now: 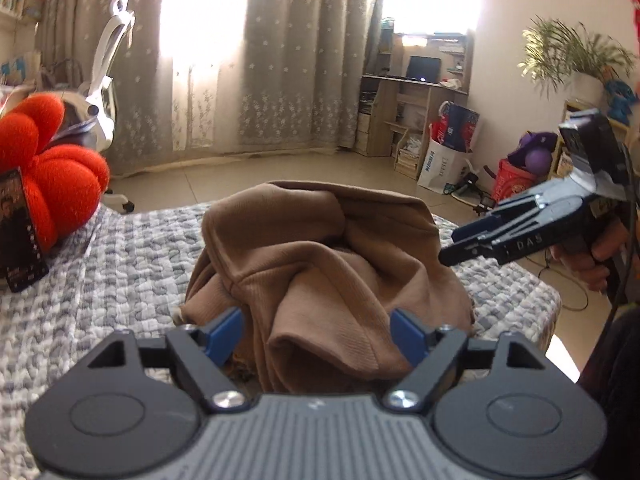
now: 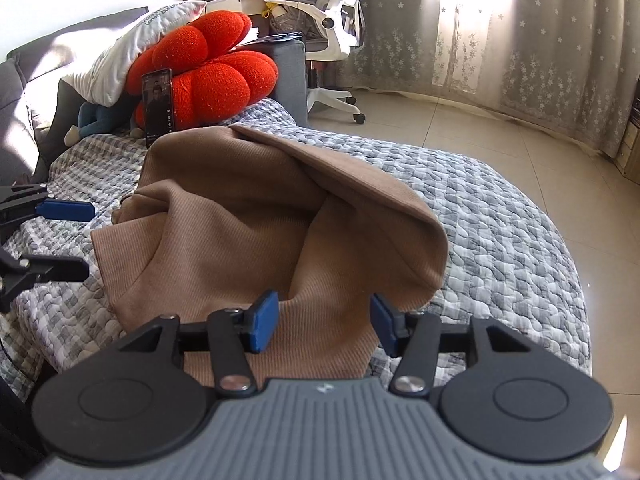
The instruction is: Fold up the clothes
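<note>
Taking the brown garment as the landmark: it lies crumpled in a loose heap on the grey-and-white quilted bed cover. Left of it and beyond, a red flower-shaped cushion rests against a white pillow, with a phone propped upright before the cushion (its screen lit). At the garment's near edge, the left gripper stands with its jaws spread wide, cloth between the blue pads but not pinched. The right gripper hangs over the garment's other near edge, jaws apart, gripping nothing.
</note>
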Tool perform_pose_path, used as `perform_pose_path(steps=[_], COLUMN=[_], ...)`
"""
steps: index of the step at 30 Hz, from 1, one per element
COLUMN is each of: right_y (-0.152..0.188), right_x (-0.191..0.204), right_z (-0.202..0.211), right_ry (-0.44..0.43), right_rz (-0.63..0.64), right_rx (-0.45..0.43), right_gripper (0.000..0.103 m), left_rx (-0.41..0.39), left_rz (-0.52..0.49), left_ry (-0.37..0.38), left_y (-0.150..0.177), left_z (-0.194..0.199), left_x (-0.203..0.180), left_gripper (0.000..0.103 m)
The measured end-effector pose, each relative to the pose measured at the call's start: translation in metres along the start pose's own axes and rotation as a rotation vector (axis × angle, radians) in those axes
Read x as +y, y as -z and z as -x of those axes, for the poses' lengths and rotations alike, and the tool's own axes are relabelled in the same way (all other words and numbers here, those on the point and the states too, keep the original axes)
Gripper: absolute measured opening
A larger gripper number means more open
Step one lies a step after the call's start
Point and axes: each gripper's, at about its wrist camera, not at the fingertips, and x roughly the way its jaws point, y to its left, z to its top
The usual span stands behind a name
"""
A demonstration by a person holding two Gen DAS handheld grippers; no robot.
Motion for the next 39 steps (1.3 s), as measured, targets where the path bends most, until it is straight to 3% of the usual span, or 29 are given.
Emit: perform_pose_path(steps=[10,17,21,26,30,34,36,37,39], right_y=[0.003,0.006,0.006,0.006,0.005,0.004,0.005,0.006,0.008], right_x=[0.000,-0.004,-0.007,-0.010,-0.012,-0.016,-0.017,-0.018,-0.019], right_z=[0.000,-0.001,-0.001,-0.001,0.000,-0.001,-0.003,-0.004,-0.007], right_ry=[-0.006,0.000,0.004,0.009,0.011,0.007,0.000,-0.006,-0.025], right_rz=[-0.023,-0.026,-0.034,-0.045,-0.057,-0.071,-0.082,-0.085,-0.093], right_rx=[0.009,0.023,0.027,0.024,0.017,0.016,0.030,0.038,0.062], right_gripper=[0.057,0.057,0.057,0.057,0.058,0.058,0.058,0.058,0.058], left_rx=[-0.112,-0.058,-0.012,-0.023,-0.069,-0.084,-0.078,-0.074,-0.066], left_rz=[-0.432,-0.608,-0.595,-0.470,-0.360,-0.268,-0.276,-0.286,-0.311], left_ry=[-0.116,-0.183,-0.175,-0.172,-0.223,-0.196,-0.163,-0.144,-0.107], left_y=[0.012,0.023,0.022,0.010,-0.001,-0.005,-0.003,-0.002,0.001], left_z=[-0.002,-0.020,-0.026,-0.023,-0.015,-0.009,-0.008,-0.008,-0.007], left_x=[-0.056,-0.071,-0.069,-0.058,-0.042,-0.030,-0.033,-0.035,-0.039], left_gripper=[0.085,0.060,0.046,0.000,0.000,0.001,0.004,0.008,0.028])
